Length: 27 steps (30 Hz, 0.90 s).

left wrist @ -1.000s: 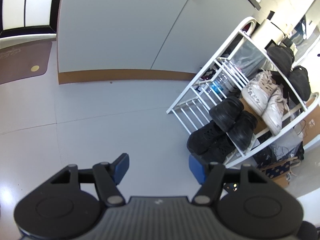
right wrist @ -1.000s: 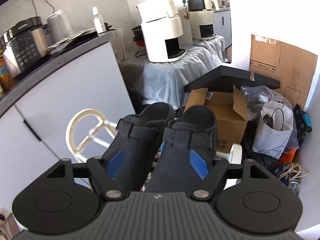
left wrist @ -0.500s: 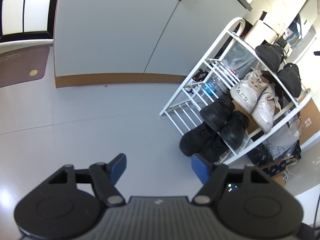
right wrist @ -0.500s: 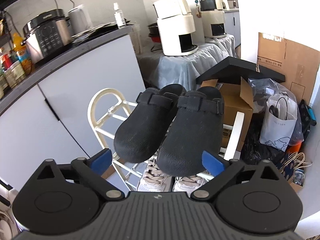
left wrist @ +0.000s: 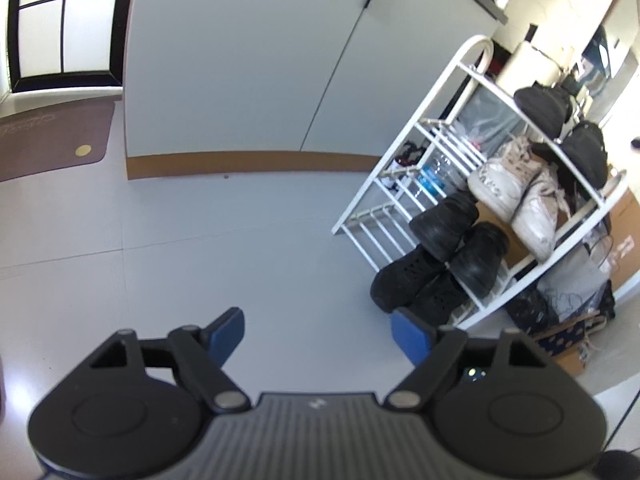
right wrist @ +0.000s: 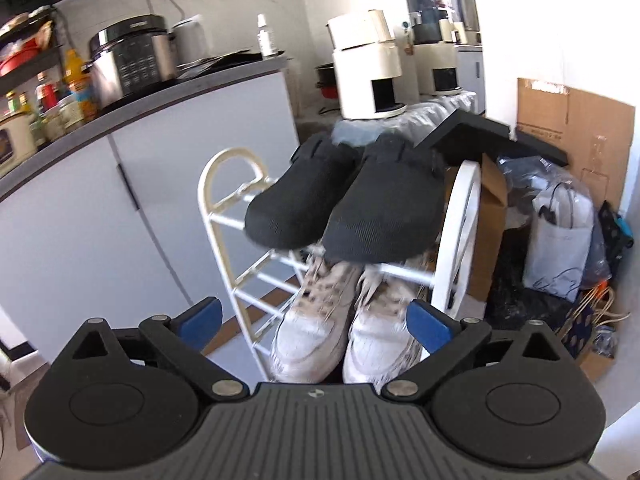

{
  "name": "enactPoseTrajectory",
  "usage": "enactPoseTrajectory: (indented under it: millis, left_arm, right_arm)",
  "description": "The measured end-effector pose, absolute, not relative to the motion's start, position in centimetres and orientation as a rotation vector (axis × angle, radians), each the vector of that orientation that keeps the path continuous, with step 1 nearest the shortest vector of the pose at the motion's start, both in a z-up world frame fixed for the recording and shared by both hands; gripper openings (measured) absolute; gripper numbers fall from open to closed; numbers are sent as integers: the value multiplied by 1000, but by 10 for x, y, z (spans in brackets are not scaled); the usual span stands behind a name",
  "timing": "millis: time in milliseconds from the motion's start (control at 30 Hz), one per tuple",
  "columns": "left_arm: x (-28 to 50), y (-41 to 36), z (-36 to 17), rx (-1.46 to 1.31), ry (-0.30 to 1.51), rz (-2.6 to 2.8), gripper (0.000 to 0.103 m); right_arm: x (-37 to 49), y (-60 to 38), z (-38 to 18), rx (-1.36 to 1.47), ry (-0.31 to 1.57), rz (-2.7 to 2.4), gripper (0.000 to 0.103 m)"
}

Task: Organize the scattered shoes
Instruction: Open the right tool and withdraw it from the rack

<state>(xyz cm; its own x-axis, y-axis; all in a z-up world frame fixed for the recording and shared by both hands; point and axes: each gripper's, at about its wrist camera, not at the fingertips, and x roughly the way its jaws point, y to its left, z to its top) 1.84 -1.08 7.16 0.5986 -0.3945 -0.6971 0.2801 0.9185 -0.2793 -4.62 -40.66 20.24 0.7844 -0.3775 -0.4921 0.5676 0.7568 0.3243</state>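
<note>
Ribbed-knit black clogs (right wrist: 344, 216) sit on white tubular rack (right wrist: 456, 240); both grippers' jaws spread, empty.

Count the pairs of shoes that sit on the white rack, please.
4 pairs: black clogs on top, white sneakers below, black shoes next, black lace-ups lowest. Others may be hidden.

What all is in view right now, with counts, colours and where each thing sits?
black slip-on clogs: two, black, top tier of the rack
white lace-up sneakers: two, off-white, tier below the clogs
black shoes: four, black, lower tiers
white metal shoe rack: one, white, beside the cabinet
white cabinet: one, white, behind the rack
cardboard box: one, brown, right of rack
left gripper: jaws open, above the floor
right gripper: jaws open, facing the rack
</note>
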Motion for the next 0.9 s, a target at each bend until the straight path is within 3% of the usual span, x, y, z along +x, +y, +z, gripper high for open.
enactPoseTrajectory:
  millis: [333, 900]
  left_arm:
    - [2, -21, 79, -148, 784, -384, 97]
    - [-2, -45, 70, -53, 746, -365, 102]
  right_arm:
    - [-60, -372, 150, 451, 394, -470, 103]
    - [-54, -319, 89, 434, 424, -348, 103]
